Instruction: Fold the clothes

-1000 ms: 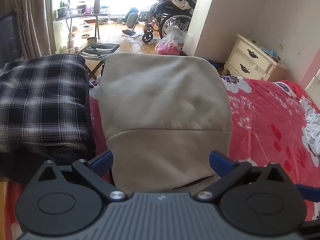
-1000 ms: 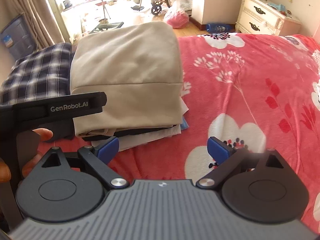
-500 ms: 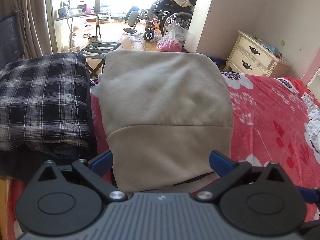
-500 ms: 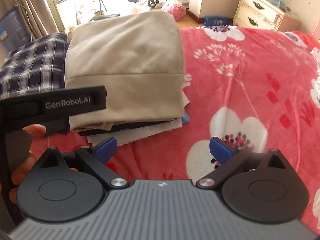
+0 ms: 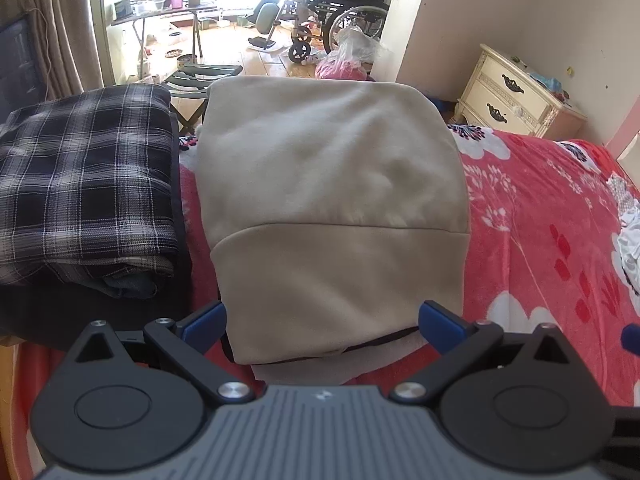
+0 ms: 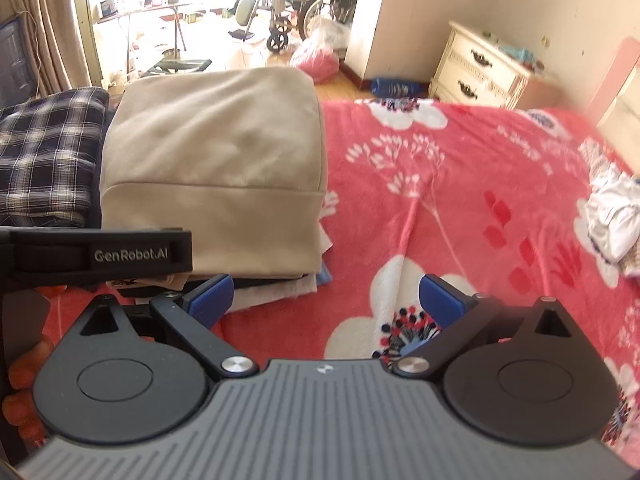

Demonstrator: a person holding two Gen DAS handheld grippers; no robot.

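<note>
OK, nearest to us: left hand-held gripper has its blue fingers spread wide with nothing between them, hovering at the near edge of the folded beige garment. Right hand-held gripper is equally wide apart and empty, over the red floral blanket on the bed, just right of the pile's near corner. In the right wrist view we also see the left unit's black strap marked GenRobot.AI and fingertips of the person's hand at the left edge. The beige garment sits on top of a small pile, with dark and white folded layers showing under its near edge. Just left of it is a folded plaid garment on its own stack. Further right on the bed we see crumpled white clothing. Beyond the bed: a cream nightstand, a wheelchair, a pink bag on the wooden floor.
</note>
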